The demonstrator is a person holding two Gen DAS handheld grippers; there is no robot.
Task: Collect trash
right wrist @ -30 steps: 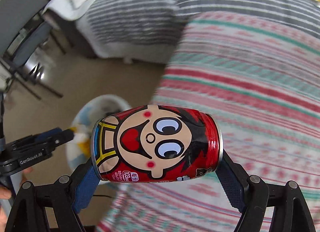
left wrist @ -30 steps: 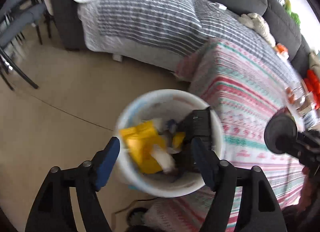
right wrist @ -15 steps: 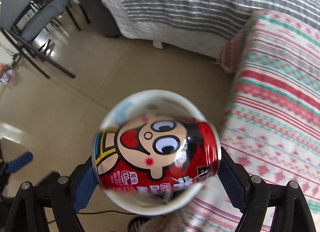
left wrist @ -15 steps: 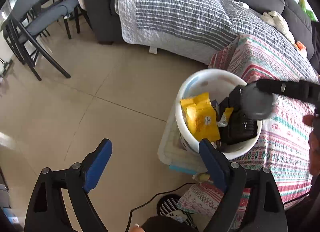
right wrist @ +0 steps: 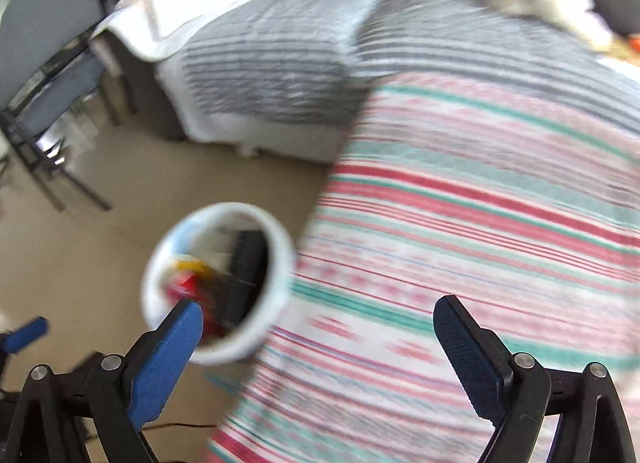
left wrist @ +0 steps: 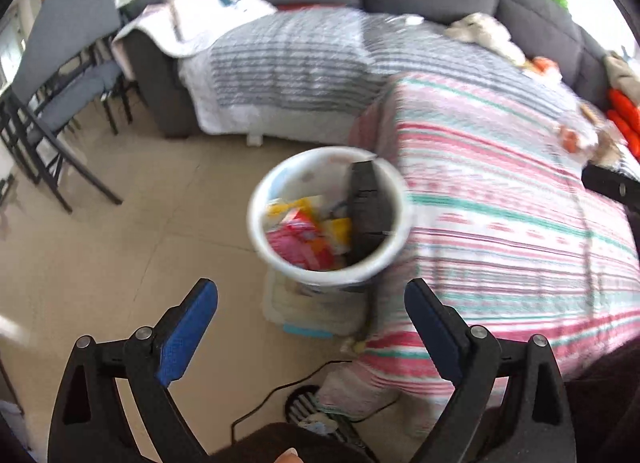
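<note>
A white trash bin (left wrist: 260, 199) stands on the floor beside the table with the striped cloth (left wrist: 500, 223). It holds yellow wrappers, a black box (left wrist: 368, 211) and a red can (left wrist: 298, 241). The bin also shows in the right wrist view (right wrist: 280, 247), with the red can (right wrist: 186, 287) inside. My left gripper (left wrist: 312, 327) is open and empty, above the floor in front of the bin. My right gripper (right wrist: 316, 347) is open and empty, over the table edge right of the bin.
A sofa with a grey striped quilt (left wrist: 300, 59) runs along the back. Grey chairs (left wrist: 52, 87) stand at the left. A clear plastic box (left wrist: 312, 311) sits under the bin. A black cable (left wrist: 280, 395) lies on the floor. Small items (left wrist: 576, 135) lie at the table's far right.
My right gripper opened and let go of the red can, which now lies in the bin. It moved back right over the table. My left gripper shifted a little.
</note>
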